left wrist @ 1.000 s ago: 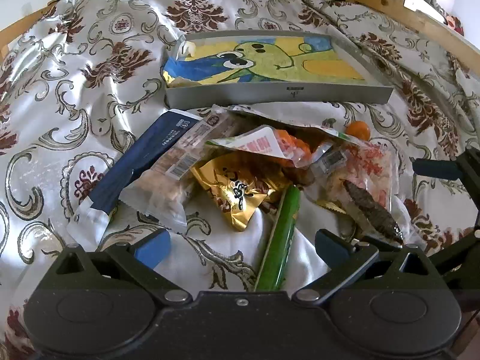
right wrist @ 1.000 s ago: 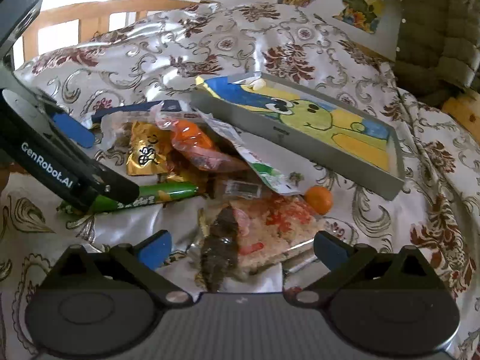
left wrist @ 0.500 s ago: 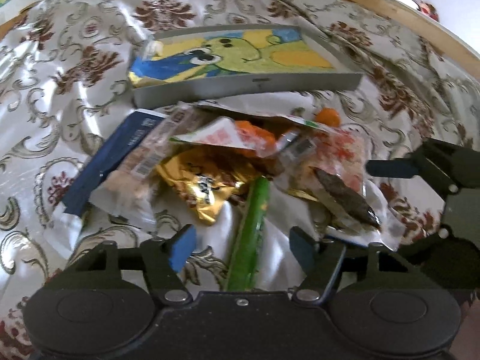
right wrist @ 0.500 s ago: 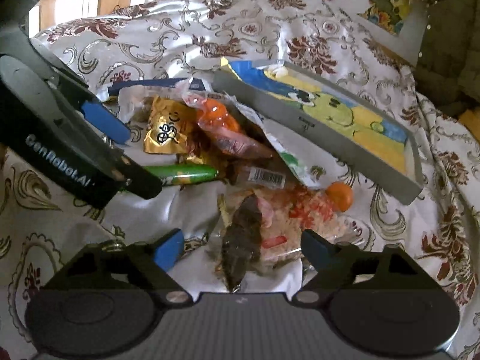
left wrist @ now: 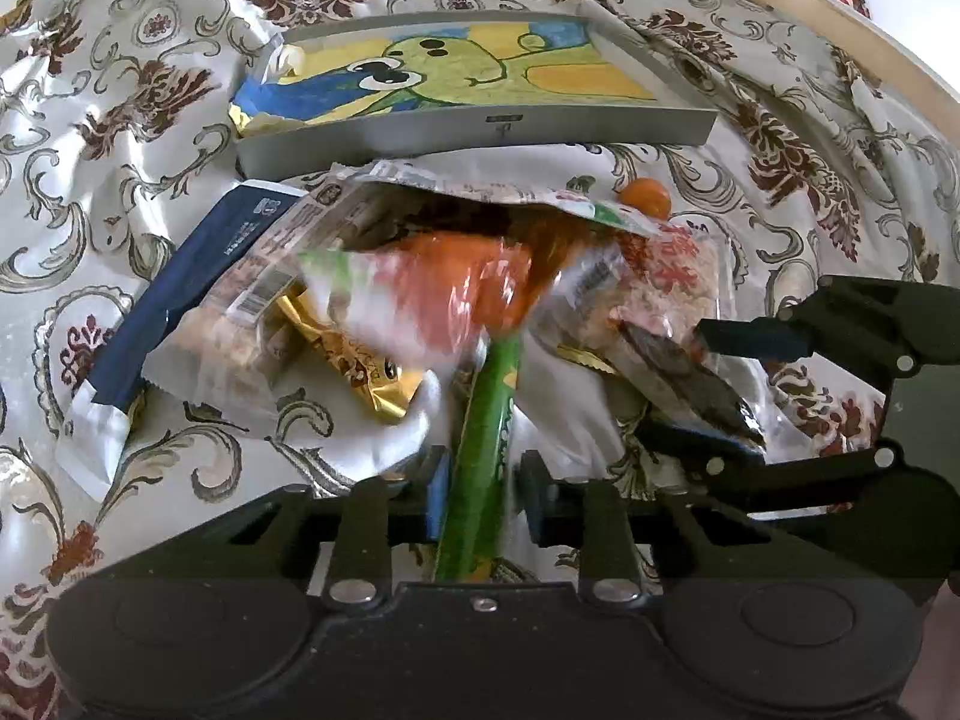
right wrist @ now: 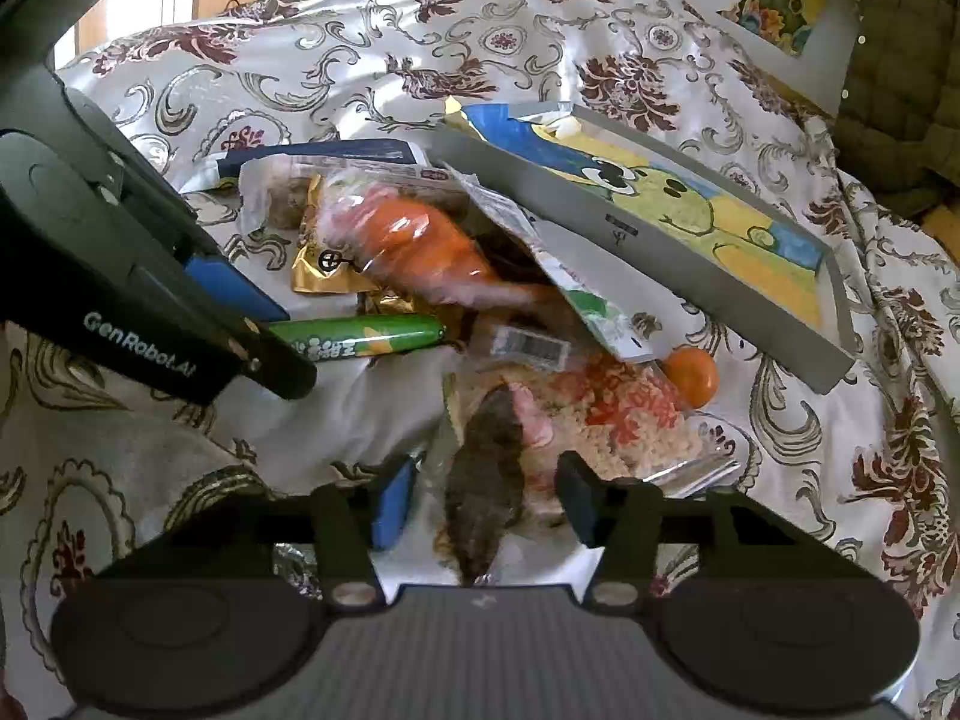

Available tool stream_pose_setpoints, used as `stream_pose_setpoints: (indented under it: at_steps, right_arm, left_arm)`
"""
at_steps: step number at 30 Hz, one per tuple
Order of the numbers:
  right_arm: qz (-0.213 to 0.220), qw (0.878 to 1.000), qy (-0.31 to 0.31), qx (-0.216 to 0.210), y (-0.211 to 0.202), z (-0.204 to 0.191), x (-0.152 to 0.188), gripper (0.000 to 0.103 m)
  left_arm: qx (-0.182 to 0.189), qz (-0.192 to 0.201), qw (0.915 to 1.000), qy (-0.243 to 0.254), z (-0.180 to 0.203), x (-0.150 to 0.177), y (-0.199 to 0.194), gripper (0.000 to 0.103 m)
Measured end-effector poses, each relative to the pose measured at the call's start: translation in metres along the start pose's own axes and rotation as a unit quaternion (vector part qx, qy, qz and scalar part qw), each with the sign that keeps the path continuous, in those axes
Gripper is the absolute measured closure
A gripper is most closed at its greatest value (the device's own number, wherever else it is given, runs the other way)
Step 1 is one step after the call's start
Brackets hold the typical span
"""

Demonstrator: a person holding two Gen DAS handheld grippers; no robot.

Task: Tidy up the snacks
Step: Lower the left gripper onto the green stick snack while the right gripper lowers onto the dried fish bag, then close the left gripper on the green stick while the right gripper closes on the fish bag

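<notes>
A heap of snack packets lies on the patterned cloth before a grey tray lined with a cartoon picture. My left gripper is closing, its pads against the near end of a green stick snack. The stick's far end runs under a blurred orange packet. My right gripper is also closing. Its pads stand either side of a clear packet holding a dark dried piece and rice crackers, without pressing on it. In the right wrist view the left gripper's fingers sit at the green stick.
A gold packet, a navy wrapper, a clear bag of cakes and a small orange fruit lie in the heap. A wooden rail borders the cloth at the back right. The tray holds only its picture lining.
Both grippers' jaws have narrowed from wide open. The left pair has closed in on the green stick, the right pair around the clear packet. The orange packet has shifted and blurs.
</notes>
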State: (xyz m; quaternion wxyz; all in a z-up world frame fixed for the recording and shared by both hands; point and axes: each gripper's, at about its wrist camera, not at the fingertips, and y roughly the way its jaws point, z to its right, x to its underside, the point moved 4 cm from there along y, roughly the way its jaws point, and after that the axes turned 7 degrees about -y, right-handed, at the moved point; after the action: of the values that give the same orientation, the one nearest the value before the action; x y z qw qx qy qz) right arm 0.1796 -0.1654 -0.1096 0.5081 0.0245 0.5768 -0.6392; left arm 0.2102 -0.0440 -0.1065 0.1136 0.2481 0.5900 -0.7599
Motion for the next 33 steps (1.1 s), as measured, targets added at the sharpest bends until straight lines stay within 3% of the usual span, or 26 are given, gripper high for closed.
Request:
stream_pose_setpoints:
  at_steps: [11,26,33]
  right_arm:
    - [0.0,1.0,0.002,0.013,-0.003,-0.003,-0.001,0.053]
    - [0.014,0.999,0.011,0.046,-0.017,0.001,-0.004,0.055]
    - [0.026,0.997,0.028,0.061,-0.028,0.009,-0.004,0.055]
  left_arm:
    - [0.014,0.0,0.9999,-0.003,0.003,0.001,-0.003,0.085]
    - [0.074,-0.008,0.9969,-0.027,0.005,0.007,-0.014,0.085]
    - [0.108,0.013,0.9935,-0.033,0.008,0.009,-0.024,0.085]
